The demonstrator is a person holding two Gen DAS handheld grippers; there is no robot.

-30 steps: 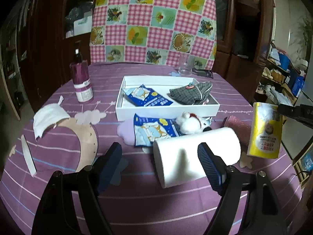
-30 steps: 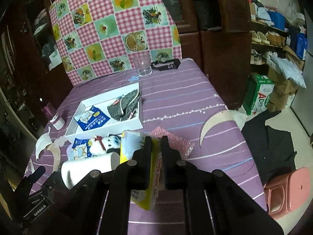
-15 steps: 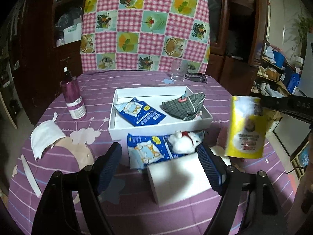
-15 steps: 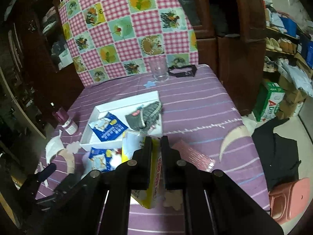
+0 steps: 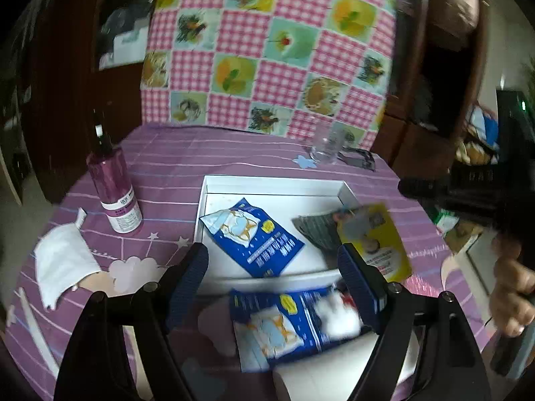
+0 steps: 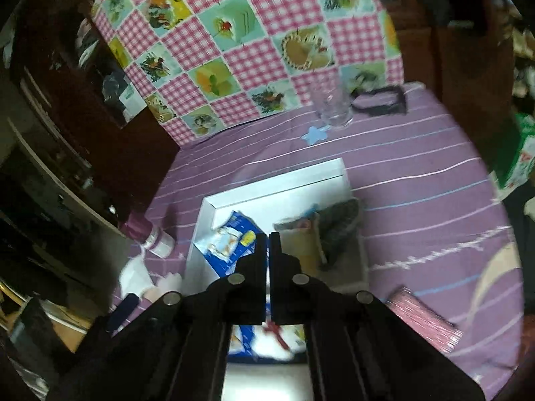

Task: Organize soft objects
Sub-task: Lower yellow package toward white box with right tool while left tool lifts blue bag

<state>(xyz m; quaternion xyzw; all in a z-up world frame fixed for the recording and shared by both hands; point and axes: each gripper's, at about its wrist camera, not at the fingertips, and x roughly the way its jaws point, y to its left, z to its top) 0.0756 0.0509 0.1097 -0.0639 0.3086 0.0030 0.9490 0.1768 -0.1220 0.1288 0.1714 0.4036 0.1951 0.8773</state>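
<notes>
My right gripper (image 6: pixel 268 238) is shut on a yellow packet (image 6: pixel 301 249) and holds it in the air above the right half of the white tray (image 6: pixel 277 185). In the left wrist view the yellow packet (image 5: pixel 374 240) hangs below the right gripper (image 5: pixel 406 187). The tray (image 5: pixel 267 182) holds a blue packet (image 5: pixel 254 237) and a grey checked cloth (image 5: pixel 317 232). My left gripper (image 5: pixel 272 267) stands open just short of the tray, empty. Below it lie a second blue packet (image 5: pixel 277 324), a white plush toy (image 5: pixel 337 314) and a white roll (image 5: pixel 334 371).
A purple bottle (image 5: pixel 113 187) and a white mask (image 5: pixel 63 260) are on the left of the purple tablecloth. A glass (image 5: pixel 326 148) stands behind the tray. A pink glittery pouch (image 6: pixel 421 317) lies at the right. A hand (image 5: pixel 511 287) is at the right edge.
The right gripper has carried the yellow packet from the table's right side to above the tray. The left gripper has moved forward over the roll toward the tray, still open.
</notes>
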